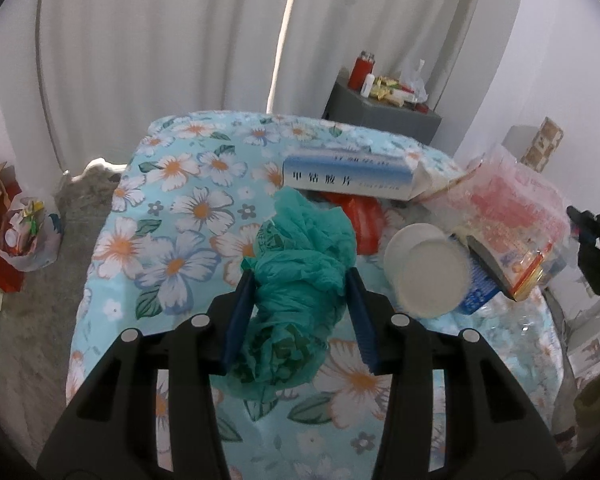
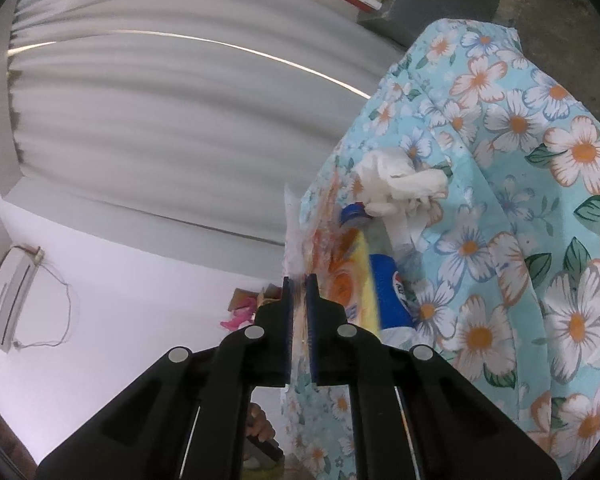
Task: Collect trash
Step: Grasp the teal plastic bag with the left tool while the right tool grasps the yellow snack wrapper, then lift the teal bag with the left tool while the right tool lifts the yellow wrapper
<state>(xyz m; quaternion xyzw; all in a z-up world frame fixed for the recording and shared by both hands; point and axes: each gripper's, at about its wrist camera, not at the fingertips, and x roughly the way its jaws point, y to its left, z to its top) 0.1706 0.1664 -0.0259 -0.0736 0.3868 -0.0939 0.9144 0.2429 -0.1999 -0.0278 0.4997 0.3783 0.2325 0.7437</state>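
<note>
Left gripper (image 1: pixel 300 280), with its two blue pads clamped on the sides of a crumpled green plastic bag (image 1: pixel 300 276); the bag bulges ahead of and below the pads and appears lifted clear of the flowered bedcover (image 1: pixel 172 216), probably so that it can be opened to serve as the sack for the rubbish. Just ahead and to the right of this gripper lie the remaining pieces: a white-and-blue carton (image 1: pixel 346 176), something red (image 1: pixel 364 216) behind the bag, a white paper cup (image 1: pixel 428 268) on its side, and a clear printed wrapper (image 1: pixel 512 216). Right gripper (image 2: pixel 299 280), its pads drawn almost together and pinching the thin edge of that clear printed wrapper (image 2: pixel 316 236), which is held edge-on, seemingly to peel it off the heap. Immediately to its right are a yellow packet (image 2: pixel 360 280), a blue-capped bottle (image 2: pixel 388 292) and a crumpled white tissue (image 2: pixel 400 180), all lying on the cover.
</note>
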